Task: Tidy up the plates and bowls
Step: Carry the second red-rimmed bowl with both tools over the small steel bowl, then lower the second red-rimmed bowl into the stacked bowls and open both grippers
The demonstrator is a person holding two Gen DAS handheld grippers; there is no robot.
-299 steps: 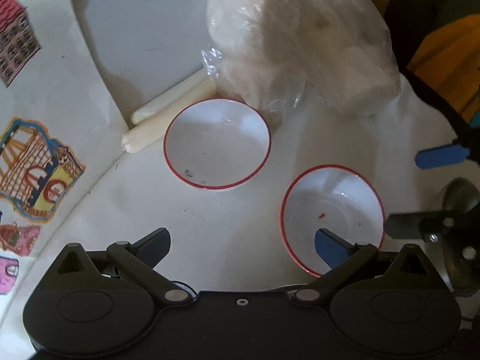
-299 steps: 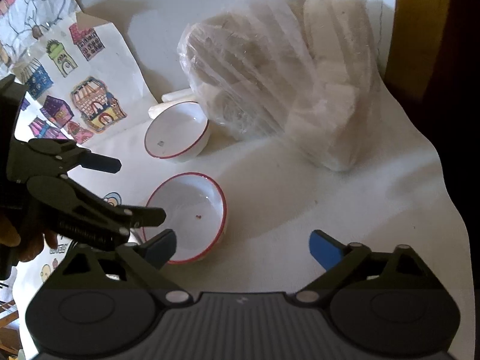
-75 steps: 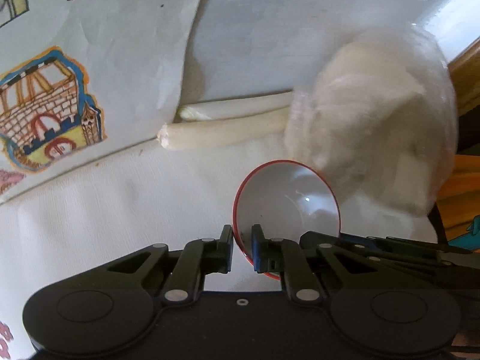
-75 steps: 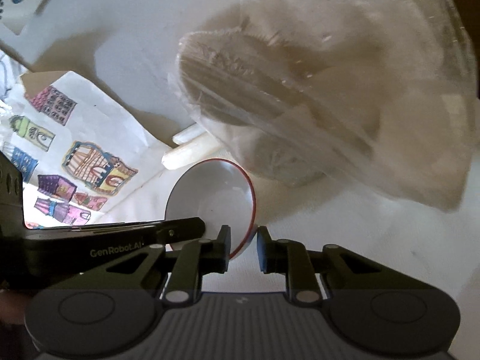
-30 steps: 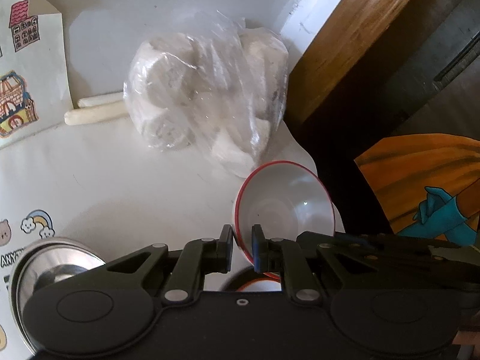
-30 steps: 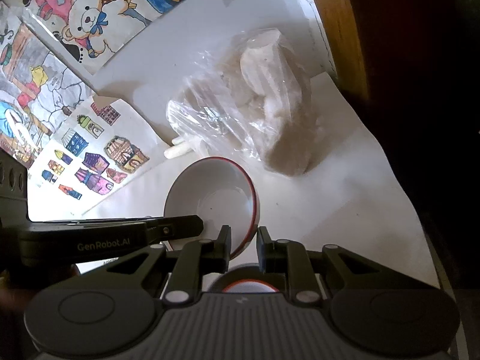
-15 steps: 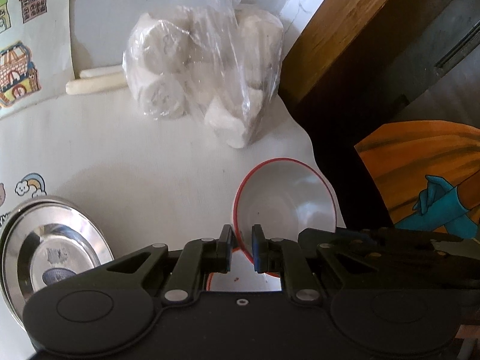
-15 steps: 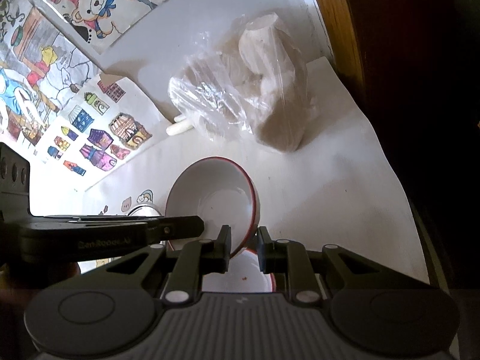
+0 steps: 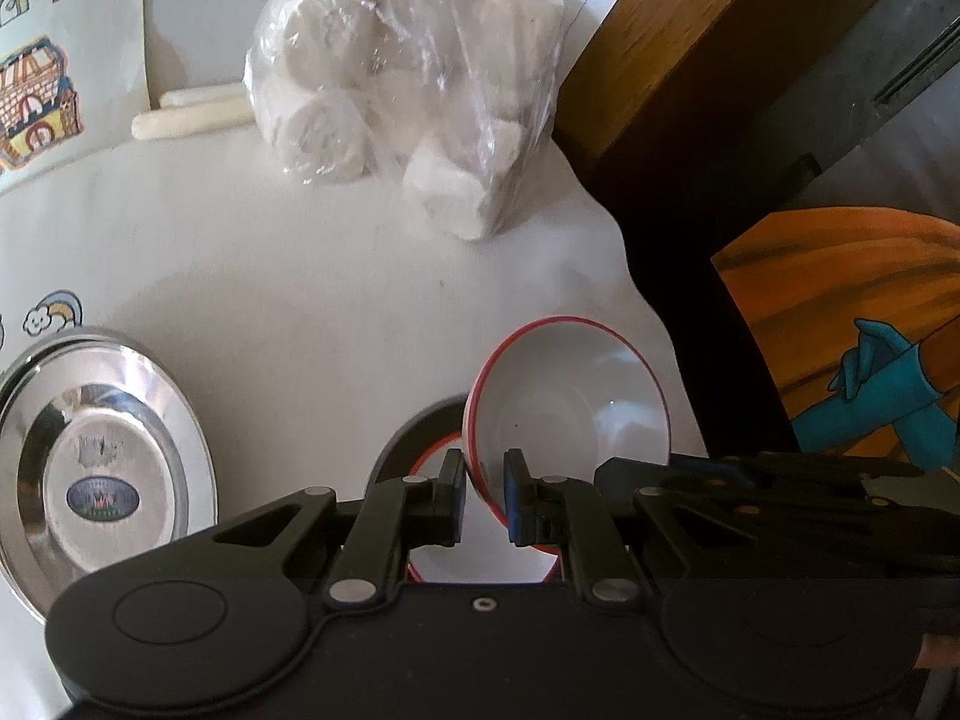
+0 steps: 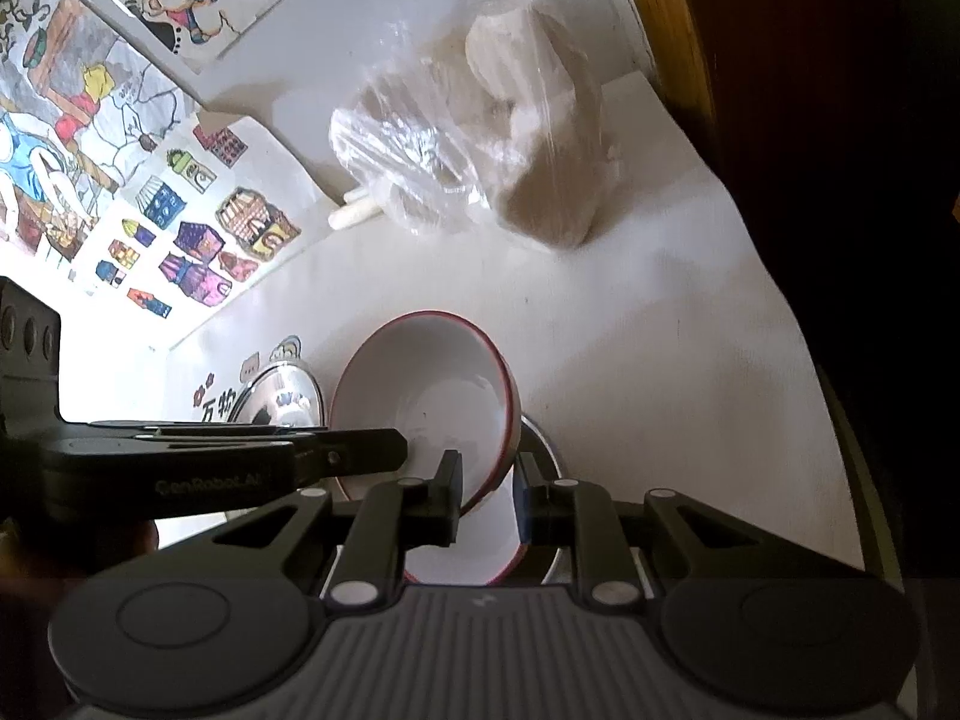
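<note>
Both grippers hold the same white bowl with a red rim (image 9: 570, 402), one on each side of its rim. My left gripper (image 9: 483, 495) is shut on its left edge. My right gripper (image 10: 489, 495) is shut on its right edge; the bowl (image 10: 420, 396) is tilted. Under it lies a second red-rimmed white bowl (image 9: 480, 558), also in the right wrist view (image 10: 462, 558), resting in a metal dish (image 10: 549, 450). A steel plate (image 9: 102, 468) lies to the left.
A plastic bag of white rolls (image 9: 408, 90) and two white sticks (image 9: 192, 117) lie at the back of the white table. Picture stickers (image 10: 192, 240) cover the left side. The table edge drops off at the right beside a wooden post (image 9: 672, 48).
Both grippers have carried the held bowl lower, closer over the second bowl. The steel plate at the left has come further into view.
</note>
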